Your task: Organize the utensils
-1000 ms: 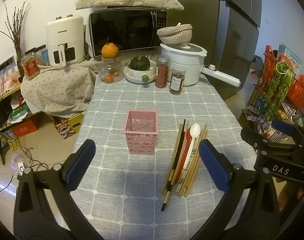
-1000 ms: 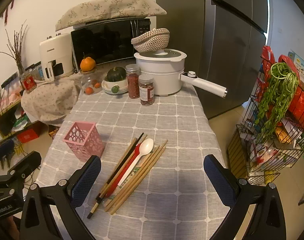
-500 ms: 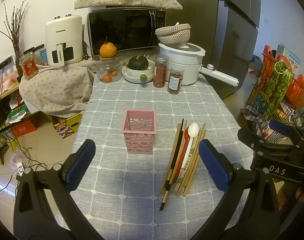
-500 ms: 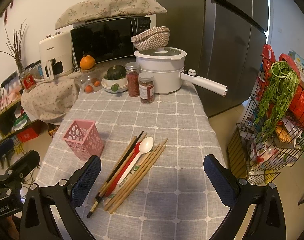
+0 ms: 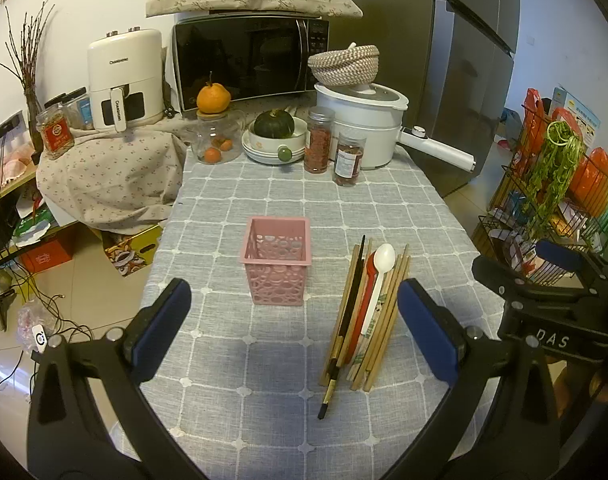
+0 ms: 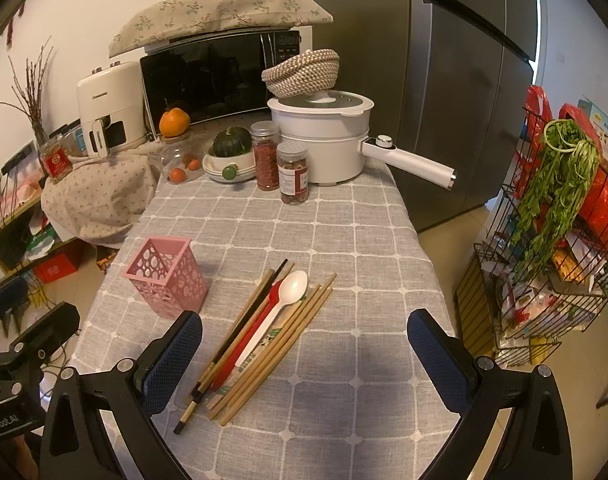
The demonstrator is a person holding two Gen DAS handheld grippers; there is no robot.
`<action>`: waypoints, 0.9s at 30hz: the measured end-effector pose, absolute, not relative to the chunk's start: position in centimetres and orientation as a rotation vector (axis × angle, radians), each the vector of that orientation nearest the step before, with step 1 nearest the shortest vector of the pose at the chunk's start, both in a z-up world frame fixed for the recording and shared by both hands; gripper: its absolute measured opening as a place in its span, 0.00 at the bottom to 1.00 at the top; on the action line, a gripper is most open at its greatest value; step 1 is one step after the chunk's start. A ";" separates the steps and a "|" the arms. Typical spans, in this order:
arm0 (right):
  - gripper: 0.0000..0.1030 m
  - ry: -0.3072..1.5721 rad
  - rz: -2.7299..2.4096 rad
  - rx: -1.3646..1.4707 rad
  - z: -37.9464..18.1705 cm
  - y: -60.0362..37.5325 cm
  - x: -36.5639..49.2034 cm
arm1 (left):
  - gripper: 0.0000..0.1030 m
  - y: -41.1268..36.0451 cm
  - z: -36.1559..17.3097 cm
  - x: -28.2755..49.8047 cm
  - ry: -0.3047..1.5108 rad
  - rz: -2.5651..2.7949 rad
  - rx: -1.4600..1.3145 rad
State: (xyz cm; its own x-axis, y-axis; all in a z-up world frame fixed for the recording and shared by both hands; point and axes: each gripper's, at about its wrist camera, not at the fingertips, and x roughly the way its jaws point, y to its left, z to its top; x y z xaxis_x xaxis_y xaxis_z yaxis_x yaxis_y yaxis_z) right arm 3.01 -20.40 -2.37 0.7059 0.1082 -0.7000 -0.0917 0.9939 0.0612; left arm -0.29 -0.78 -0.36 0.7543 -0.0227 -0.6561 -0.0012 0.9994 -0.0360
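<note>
Two handheld grippers are hovering side by side over the near end of a surface (image 5: 288,196) covered in a grey checked cloth, each looking forward along its own blue-padded fingers. The left gripper (image 5: 294,328) is standing wide open and holding nothing; its spread is framing both a pink perforated holder (image 5: 277,265) and the near ends of the utensils, which suggests no choice between them has been made yet. The right gripper (image 6: 304,356) is likewise gaping wide and empty, sitting lower right of the bundle. The holder is standing upright and looks empty, towards the left of the cloth, its open top facing up, ready to receive things dropped in end first. Just to its right, not touching it, a bundle of utensils is lying flat: wooden chopsticks (image 6: 280,340), a dark chopstick (image 6: 240,332), a red spoon (image 6: 248,340) and a white spoon (image 6: 280,304) resting on top, all lined up lengthwise, probably so they can be pinched one at a time from the near ends. At the far end, a white pot (image 6: 324,140), spice jars (image 6: 282,172) and a bowl with a green squash (image 6: 232,148) are crowding the back, well apart from the work area. Nothing appears sorted yet.
</note>
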 end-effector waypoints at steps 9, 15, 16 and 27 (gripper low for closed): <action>1.00 0.783 0.109 0.023 -2.4 -20.3 3.1 | 0.99 -0.9 -0.5 -0.3 0.718 -0.014 -0.035; 1.00 0.786 0.112 0.022 -2.6 -20.4 3.0 | 0.99 -1.0 -1.0 -0.1 0.734 -0.028 -0.038; 1.00 0.787 0.111 0.020 -2.7 -20.4 3.1 | 0.99 -1.0 -1.1 0.0 0.740 -0.030 -0.039; 1.00 0.882 0.096 0.041 -3.8 -22.2 6.0 | 0.99 -1.6 -3.7 1.8 0.824 -0.079 -0.007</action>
State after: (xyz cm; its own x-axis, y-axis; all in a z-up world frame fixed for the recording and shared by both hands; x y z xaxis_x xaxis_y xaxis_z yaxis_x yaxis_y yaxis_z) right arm 6.01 -22.21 -3.81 0.6315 0.1004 -0.7689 -0.0665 0.9949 0.0753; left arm 1.79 -1.62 -3.65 0.6766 -0.0732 -0.7327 0.0679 0.9970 -0.0369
